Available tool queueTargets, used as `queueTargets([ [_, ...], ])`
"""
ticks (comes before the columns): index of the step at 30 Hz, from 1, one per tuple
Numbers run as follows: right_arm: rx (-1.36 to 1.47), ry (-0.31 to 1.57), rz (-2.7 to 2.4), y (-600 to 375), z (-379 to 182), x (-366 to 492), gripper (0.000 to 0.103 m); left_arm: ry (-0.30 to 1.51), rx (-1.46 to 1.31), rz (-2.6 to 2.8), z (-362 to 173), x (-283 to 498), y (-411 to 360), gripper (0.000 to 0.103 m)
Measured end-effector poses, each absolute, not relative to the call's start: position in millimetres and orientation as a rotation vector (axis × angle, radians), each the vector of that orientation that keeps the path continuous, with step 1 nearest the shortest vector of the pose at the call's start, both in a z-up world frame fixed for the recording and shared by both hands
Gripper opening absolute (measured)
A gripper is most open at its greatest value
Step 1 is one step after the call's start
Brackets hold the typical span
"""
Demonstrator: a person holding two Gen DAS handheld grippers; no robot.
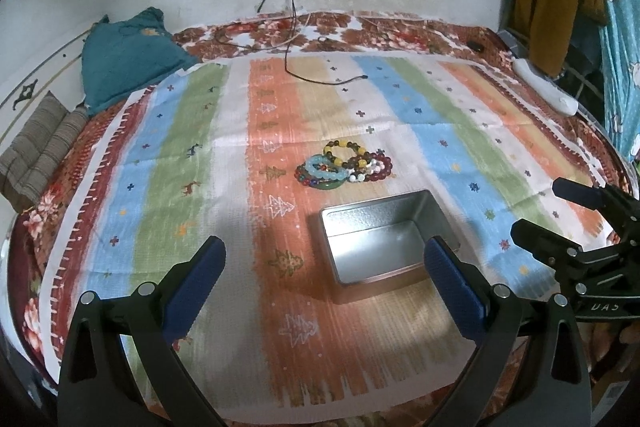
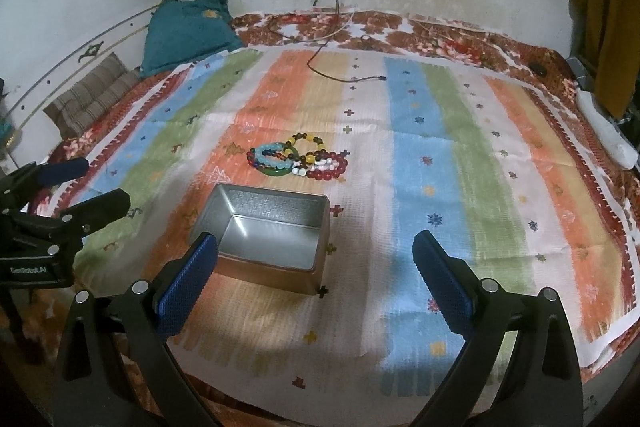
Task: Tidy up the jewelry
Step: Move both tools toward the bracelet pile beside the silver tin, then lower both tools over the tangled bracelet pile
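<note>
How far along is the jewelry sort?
Nothing done yet: the metal tin sits open and empty. Nothing in hand: left gripper and right gripper are both open. Left to do: the whole pile of bead bracelets lies on the striped cloth beyond the tin.

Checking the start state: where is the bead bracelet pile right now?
In both wrist views the bead bracelet pile lies mid-cloth on the striped cloth, just beyond the open metal tin, untouched.

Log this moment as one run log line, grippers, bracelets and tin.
left gripper open, empty | right gripper open, empty | bead bracelets piled on striped cloth beyond tin | metal tin empty
</note>
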State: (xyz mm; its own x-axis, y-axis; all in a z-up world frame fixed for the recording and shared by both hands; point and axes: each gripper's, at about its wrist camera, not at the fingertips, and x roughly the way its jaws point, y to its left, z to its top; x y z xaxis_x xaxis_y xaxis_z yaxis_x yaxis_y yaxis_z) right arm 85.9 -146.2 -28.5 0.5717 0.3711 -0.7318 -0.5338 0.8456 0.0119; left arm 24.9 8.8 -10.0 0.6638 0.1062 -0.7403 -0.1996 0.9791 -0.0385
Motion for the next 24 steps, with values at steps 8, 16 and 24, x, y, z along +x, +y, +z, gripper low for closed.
queueTargets([
  [8, -0.181, 0.845, 0.539, -138.9, -29.3, 112.9, 0.099, 0.87, -0.113, 0.143, -12.4, 45.5, 12.9, 0.097],
  [16, -0.191, 0.844, 0.518, -131.5, -27.6, 134.2, 0.099, 0.896, -0.1, 0.18, -15.5, 63.9, 25.3, 0.097],
  [24, -0.213, 0.861, 0.519, -117.4, -29.6, 162.9, 0.099, 0.942, -0.093, 0.195, -21.0, 87.9, 36.8, 0.097],
])
